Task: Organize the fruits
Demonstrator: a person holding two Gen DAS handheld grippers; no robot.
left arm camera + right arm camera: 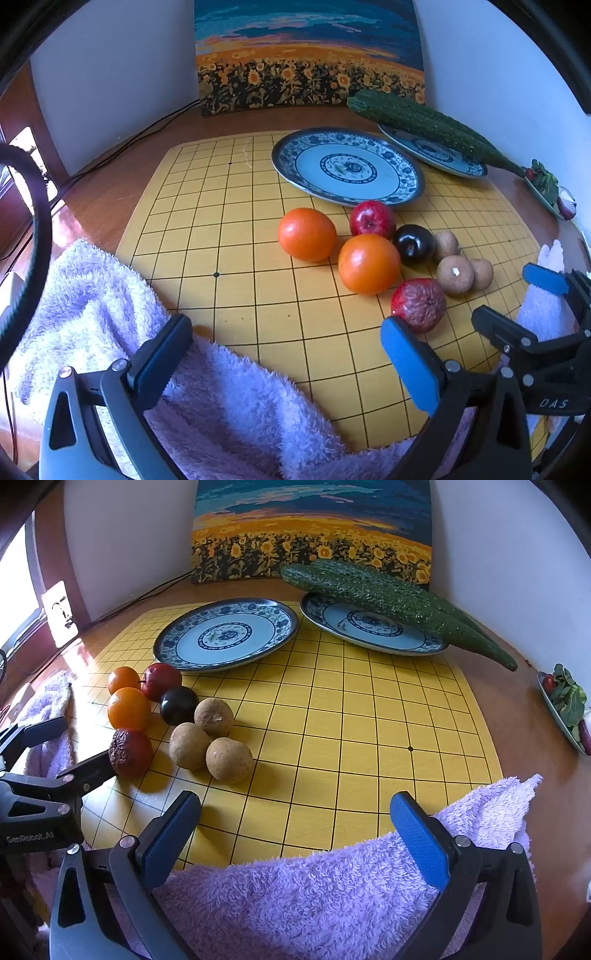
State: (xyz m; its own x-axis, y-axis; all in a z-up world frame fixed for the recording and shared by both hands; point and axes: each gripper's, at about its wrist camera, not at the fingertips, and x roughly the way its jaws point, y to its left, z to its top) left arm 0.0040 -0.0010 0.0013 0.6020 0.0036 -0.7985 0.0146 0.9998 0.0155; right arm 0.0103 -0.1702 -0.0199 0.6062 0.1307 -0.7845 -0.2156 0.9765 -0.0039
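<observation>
A: Grippers?

B: Left gripper (284, 343), black w/ blue pads, jaws spread wide, nothing btwn them. It hangs over the near edge of the yellow gridded board (229, 229), partly over a fluffy lilac towel (110, 314). Right gripper (295, 823), same build, also spread wide and empty, over a second lilac towel (332, 886) at the board's near edge.

A: Fruit?

B: All in one cluster on the board, none on a plate. Two round orange fruits (306, 234) (369, 264), a shiny red apple (372, 219), a dark glossy plum (413, 243), a wrinkled red fruit (419, 304), three brown rough-skinned round fruits (214, 716) (189, 751) (229, 760). The wrinkled one sits nearest the left gripper's right finger; touching or not, can't tell.

A: Plates?

B: Two blue-and-white patterned plates at the far side. Left plate (225, 633) is bare; right plate (369, 627) carries two long bumpy green cucumbers (388, 598) sticking out past its rim. Apple is just beside the left plate's near rim.

A: Else?

B: Sunflower-field painting (310, 535) leaning on the white wall, small dish of greens (565, 701) far right on the wooden tabletop (103, 192).
</observation>
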